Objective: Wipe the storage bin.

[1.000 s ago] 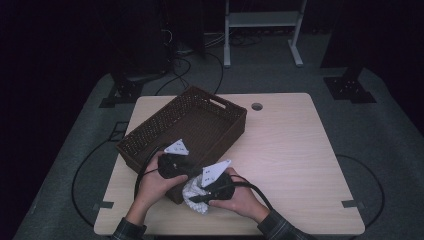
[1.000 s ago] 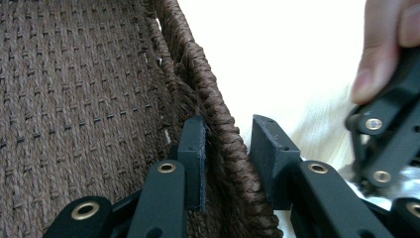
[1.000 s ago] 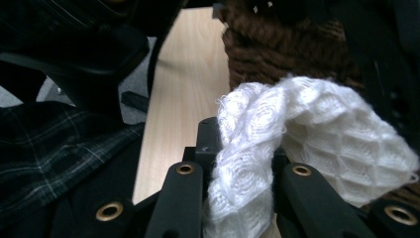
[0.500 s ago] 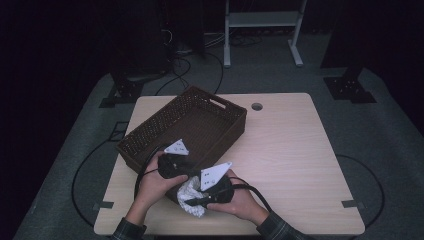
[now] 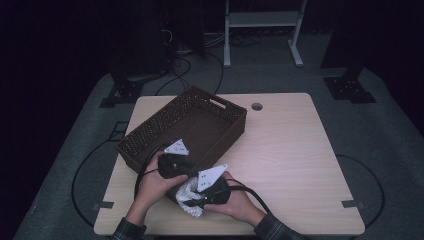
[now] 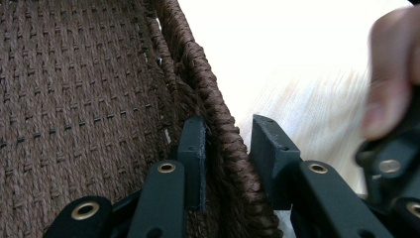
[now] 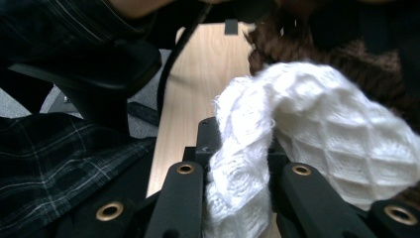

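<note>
White knitted cloth (image 7: pixel 317 148) is clamped in your right tool (image 7: pixel 237 163) at the near corner of the dark brown woven basket (image 5: pixel 200 120), whose rim your left tool (image 6: pixel 225 148) grips. Next, I'd judge, lift the cloth over that rim and let go inside.

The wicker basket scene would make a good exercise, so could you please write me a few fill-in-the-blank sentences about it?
1. The left gripper has its jaws on either side of the brown wicker basket's ____.
2. The right gripper is shut on a white knitted ____.
3. The basket stands on a light wooden ____.
4. In the high view, the white cloth lies just outside the basket's ____ corner, the one closest to the person.

Missing words: rim; cloth; table; near
</note>
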Demonstrator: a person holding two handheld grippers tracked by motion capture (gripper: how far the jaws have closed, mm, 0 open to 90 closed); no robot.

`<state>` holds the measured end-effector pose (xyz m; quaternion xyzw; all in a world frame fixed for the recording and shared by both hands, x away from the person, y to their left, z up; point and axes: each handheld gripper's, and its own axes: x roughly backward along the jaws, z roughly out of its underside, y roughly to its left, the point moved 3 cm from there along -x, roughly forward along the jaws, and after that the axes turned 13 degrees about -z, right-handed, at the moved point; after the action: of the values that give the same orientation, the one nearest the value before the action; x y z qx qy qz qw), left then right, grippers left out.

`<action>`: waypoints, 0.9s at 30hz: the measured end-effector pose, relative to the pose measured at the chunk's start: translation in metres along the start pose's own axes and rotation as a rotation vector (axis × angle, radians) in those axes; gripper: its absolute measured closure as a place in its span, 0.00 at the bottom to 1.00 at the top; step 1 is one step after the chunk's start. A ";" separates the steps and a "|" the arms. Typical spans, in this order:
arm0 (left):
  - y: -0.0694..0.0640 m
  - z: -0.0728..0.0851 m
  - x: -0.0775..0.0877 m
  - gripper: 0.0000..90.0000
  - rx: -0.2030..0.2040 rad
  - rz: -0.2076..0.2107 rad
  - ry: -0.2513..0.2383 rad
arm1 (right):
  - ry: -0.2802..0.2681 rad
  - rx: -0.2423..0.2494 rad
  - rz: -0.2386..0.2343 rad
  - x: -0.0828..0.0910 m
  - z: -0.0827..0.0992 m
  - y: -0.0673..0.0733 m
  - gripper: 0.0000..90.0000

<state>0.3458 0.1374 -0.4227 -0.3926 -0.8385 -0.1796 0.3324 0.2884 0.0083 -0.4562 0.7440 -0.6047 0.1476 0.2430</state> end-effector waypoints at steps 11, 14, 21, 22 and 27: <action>0.000 0.000 0.000 0.75 -0.006 -0.002 0.003 | 0.057 -0.049 0.003 -0.015 0.017 -0.010 0.85; 0.000 0.000 0.000 0.75 0.000 0.000 0.001 | 0.083 -0.061 0.003 -0.021 0.022 -0.011 0.86; 0.000 0.000 0.000 0.75 0.002 -0.001 -0.003 | 0.091 -0.073 0.005 -0.019 0.025 -0.010 0.85; 0.000 0.000 0.000 0.75 0.002 -0.002 0.000 | 0.090 -0.071 0.014 -0.017 0.025 -0.010 0.85; 0.000 0.000 0.000 0.75 0.005 0.000 -0.004 | 0.087 -0.072 0.042 -0.004 0.027 -0.009 0.85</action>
<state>0.3456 0.1370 -0.4228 -0.3923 -0.8395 -0.1766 0.3319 0.2939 -0.0013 -0.4823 0.7147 -0.6141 0.1627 0.2926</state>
